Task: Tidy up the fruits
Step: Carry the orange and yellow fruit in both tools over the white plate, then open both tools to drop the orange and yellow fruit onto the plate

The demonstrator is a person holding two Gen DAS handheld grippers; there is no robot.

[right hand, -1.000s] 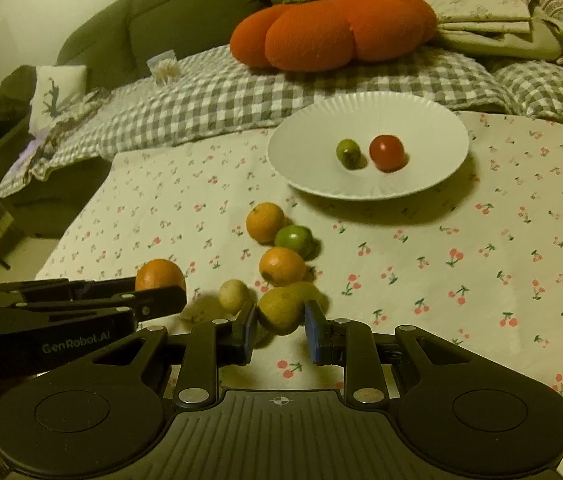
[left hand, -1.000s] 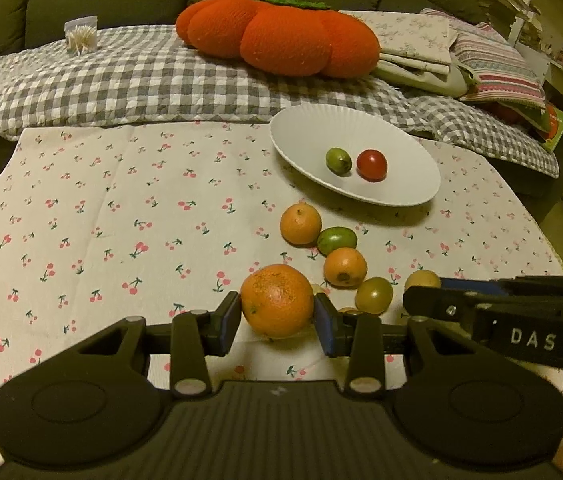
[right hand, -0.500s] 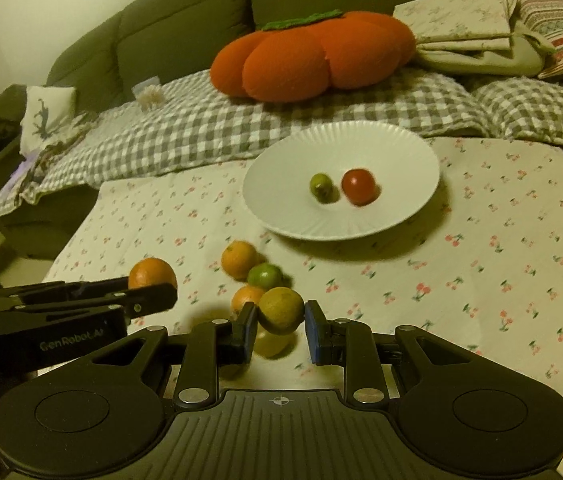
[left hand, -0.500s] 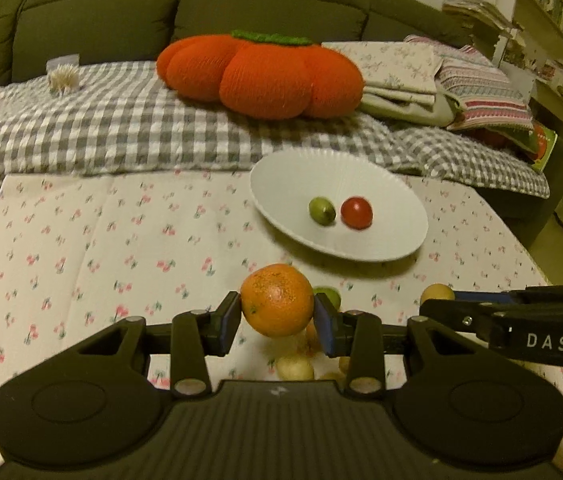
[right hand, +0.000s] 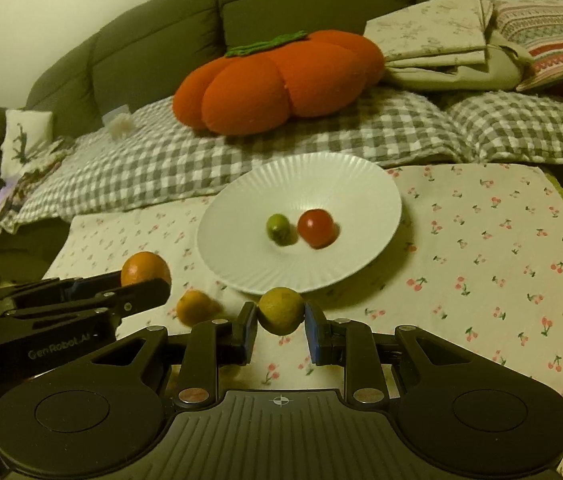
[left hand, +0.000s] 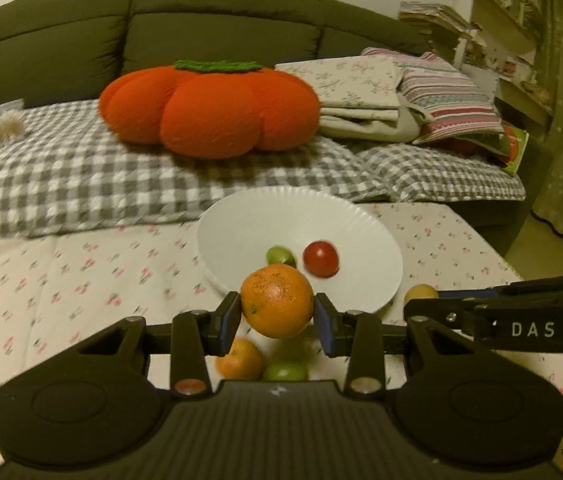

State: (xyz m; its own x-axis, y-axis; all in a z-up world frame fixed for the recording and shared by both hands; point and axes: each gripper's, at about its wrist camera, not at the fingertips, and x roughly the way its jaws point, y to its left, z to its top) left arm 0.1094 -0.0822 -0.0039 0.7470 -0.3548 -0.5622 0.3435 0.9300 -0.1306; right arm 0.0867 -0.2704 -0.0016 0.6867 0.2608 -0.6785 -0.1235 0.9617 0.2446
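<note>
Here the desk (right hand: pixel 481 240) with its cherry cloth carries a white plate (right hand: pixel 321 184) holding a red fruit (right hand: pixel 315 226) and a small green fruit (right hand: pixel 277 228). The left claw (left hand: pixel 277 312) is clamped on an orange (left hand: pixel 277 300) just before the plate's near rim. The right claw (right hand: pixel 280 326) squeezes a yellow-green fruit (right hand: pixel 281 310), maybe a lime.

Your left gripper (left hand: pixel 277 314) pointing down and forward, pads clamped on an orange (left hand: pixel 276 300) held clear of the table, your right gripper (right hand: pixel 280 324) alongside it, tilted down, closed on a yellow-green fruit (right hand: pixel 281 310), also lifted
</note>
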